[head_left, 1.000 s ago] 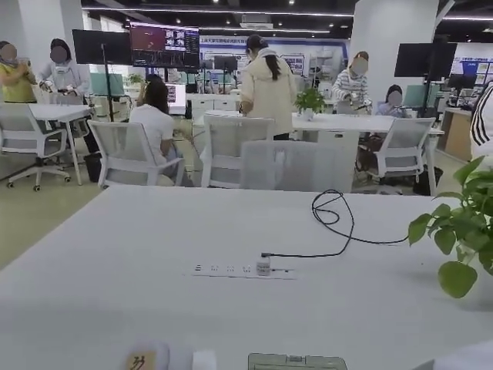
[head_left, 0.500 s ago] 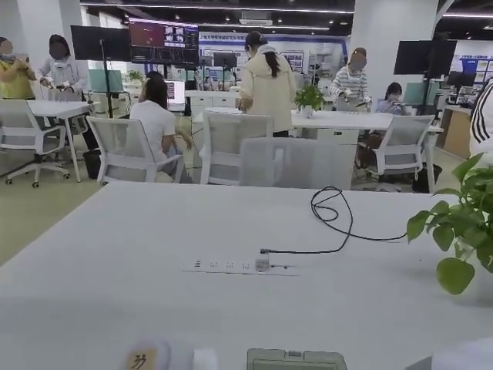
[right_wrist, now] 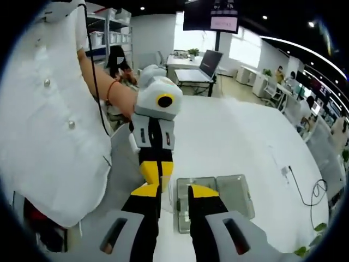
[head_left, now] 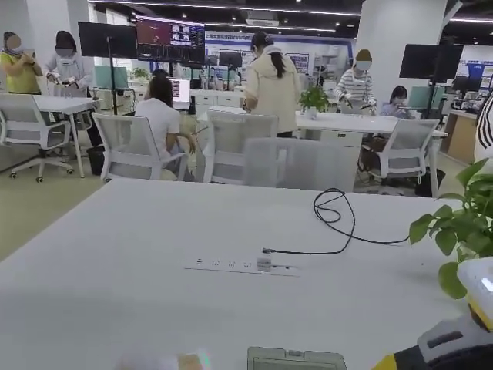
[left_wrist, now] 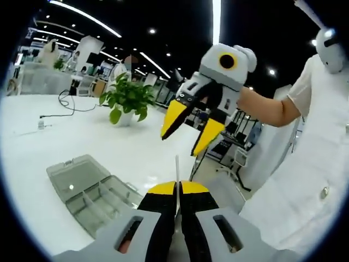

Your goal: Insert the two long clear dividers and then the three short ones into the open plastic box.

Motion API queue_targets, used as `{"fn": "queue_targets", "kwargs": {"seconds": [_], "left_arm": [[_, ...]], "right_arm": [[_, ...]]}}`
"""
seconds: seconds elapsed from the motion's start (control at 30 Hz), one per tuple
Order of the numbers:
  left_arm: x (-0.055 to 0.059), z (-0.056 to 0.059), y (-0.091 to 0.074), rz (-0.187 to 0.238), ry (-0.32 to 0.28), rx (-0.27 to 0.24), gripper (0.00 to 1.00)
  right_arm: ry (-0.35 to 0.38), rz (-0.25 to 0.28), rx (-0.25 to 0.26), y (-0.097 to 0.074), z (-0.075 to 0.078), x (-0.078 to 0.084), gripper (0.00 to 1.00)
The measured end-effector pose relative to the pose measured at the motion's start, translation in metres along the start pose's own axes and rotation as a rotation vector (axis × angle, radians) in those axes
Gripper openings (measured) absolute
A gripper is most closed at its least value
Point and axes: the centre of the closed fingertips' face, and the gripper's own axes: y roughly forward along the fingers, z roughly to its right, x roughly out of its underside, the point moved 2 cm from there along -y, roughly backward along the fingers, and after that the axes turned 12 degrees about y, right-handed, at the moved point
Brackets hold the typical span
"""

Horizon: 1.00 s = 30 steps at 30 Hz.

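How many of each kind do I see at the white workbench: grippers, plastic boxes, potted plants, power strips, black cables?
Grippers: 2 (left gripper, right gripper)
Plastic box: 1
Potted plant: 1
Power strip: 1
Black cable: 1
Total: 6

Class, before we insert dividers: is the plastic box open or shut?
Open: the plastic box has its lid folded back flat beside its base.

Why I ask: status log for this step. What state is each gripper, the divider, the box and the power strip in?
left gripper: shut on the clear divider.
clear divider: clamped, outside the plastic box.
right gripper: open, holding nothing.
plastic box: open, lid laid flat.
power strip: one plug in it.
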Motion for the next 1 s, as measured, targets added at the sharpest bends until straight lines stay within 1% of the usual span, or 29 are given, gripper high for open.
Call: {"fn": "queue_targets", "kwargs": {"seconds": [0.03, 0.07, 0.1, 0.17, 0.23, 0.27, 0.33, 0.37, 0.47, 0.53, 0.6, 0.67, 1.0], "left_arm": [[-0.002, 0.002, 0.000, 0.003, 0.034, 0.011, 0.00], [-0.003, 0.005, -0.001, 0.002, 0.054, 0.023, 0.00], [-0.004, 0.007, -0.001, -0.001, 0.073, 0.034, 0.00], [-0.005, 0.011, -0.002, -0.006, 0.106, 0.050, 0.00], [-0.006, 0.013, -0.003, -0.004, 0.115, 0.059, 0.00], [-0.007, 0.014, -0.004, -0.003, 0.116, 0.063, 0.00], [-0.008, 0.016, -0.005, 0.004, 0.142, 0.070, 0.00], [-0.009, 0.016, -0.005, 0.006, 0.139, 0.070, 0.00], [-0.012, 0.017, -0.007, 0.030, 0.136, 0.071, 0.00], [-0.013, 0.018, -0.007, 0.034, 0.136, 0.073, 0.00], [-0.012, 0.018, -0.008, 0.029, 0.149, 0.072, 0.00], [-0.013, 0.018, -0.008, 0.036, 0.143, 0.071, 0.00], [-0.010, 0.019, -0.009, 0.023, 0.173, 0.066, 0.00]], "right_arm": [[0.020, -0.012, -0.053, -0.001, -0.004, 0.000, 0.19], [0.029, -0.019, -0.085, 0.000, -0.007, 0.001, 0.18], [0.045, -0.038, -0.124, 0.000, -0.010, 0.003, 0.17], [0.051, -0.064, -0.177, 0.002, -0.015, 0.005, 0.16], [0.052, -0.083, -0.191, 0.005, -0.017, 0.006, 0.15], [0.047, -0.084, -0.194, 0.006, -0.017, 0.006, 0.13], [0.053, -0.083, -0.227, 0.008, -0.022, 0.004, 0.10], [0.059, -0.083, -0.238, 0.009, -0.024, 0.004, 0.10], [0.050, -0.094, -0.259, 0.012, -0.029, 0.004, 0.09], [0.046, -0.100, -0.267, 0.012, -0.029, 0.004, 0.07], [0.044, -0.104, -0.279, 0.012, -0.030, 0.005, 0.05], [0.034, -0.116, -0.288, 0.013, -0.031, 0.007, 0.03], [0.025, -0.116, -0.293, 0.015, -0.033, 0.009, 0.03]]}}
